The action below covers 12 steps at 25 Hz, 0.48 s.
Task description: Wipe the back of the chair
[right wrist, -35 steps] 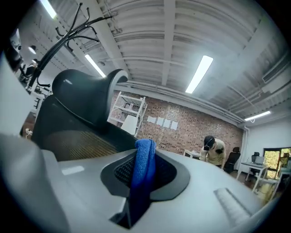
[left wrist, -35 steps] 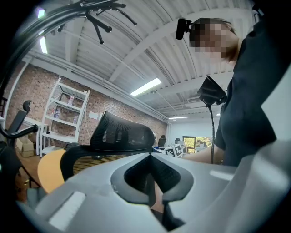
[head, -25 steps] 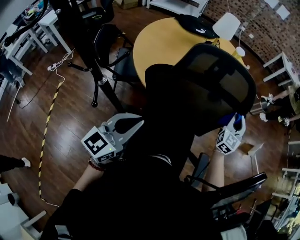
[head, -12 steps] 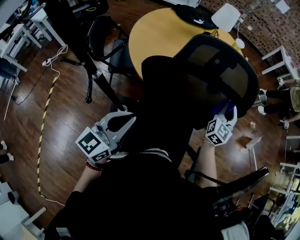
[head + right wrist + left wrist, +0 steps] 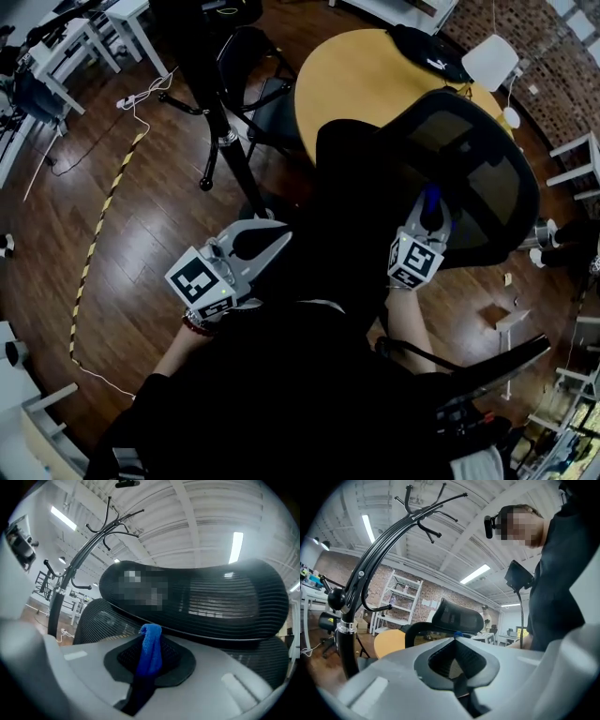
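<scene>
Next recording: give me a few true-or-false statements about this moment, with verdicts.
1. The right gripper is shut on a blue cloth. True.
2. The left gripper has its jaws wide apart. False: they are together, with nothing between them.
3. The table beyond the chair is round and yellow. True.
4. The chair's mesh is white. False: it is black.

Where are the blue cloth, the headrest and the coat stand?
blue cloth (image 5: 150,651): right gripper view, middle of its strip.
headrest (image 5: 220,606): right gripper view, mesh middle.
coat stand (image 5: 347,653): left gripper view, lower pole.
</scene>
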Tool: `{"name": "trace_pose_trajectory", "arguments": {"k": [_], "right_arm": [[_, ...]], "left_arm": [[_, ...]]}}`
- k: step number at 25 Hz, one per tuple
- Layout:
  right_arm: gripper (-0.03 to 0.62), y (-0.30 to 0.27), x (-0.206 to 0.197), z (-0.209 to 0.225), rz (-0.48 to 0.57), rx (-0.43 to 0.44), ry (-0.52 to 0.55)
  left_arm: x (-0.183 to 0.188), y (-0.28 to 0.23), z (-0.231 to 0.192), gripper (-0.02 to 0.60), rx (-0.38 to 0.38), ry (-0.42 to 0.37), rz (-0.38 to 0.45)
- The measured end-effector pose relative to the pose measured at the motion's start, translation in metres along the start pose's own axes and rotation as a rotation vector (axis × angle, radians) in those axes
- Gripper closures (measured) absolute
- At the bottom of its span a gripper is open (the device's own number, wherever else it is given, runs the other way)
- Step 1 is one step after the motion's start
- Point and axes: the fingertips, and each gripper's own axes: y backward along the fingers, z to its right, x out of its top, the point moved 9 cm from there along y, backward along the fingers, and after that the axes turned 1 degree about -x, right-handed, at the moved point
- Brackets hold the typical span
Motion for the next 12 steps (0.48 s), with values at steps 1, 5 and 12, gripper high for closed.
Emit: {"name": "trace_pose_trajectory", "arguments": {"k": [1, 5, 12], "right_arm": [[0.56, -0.005, 0.005, -0.013, 0.004, 0.026, -0.016], [0.56, -0.029, 0.021, -0.062, 0.006, 0.126, -0.084], [0.56, -0.051, 0.046, -0.113, -0.005, 0.327, -0.137]], "left_arm": [[0.0, 0.0, 0.0, 0.575, 0.004, -0.001, 0.003], [-0.01, -0.011, 0.002, 0.575, 0.008, 0.011, 0.003], [-0.016, -0.029, 0.009, 0.575, 0.051, 0.005, 0.0]]}}
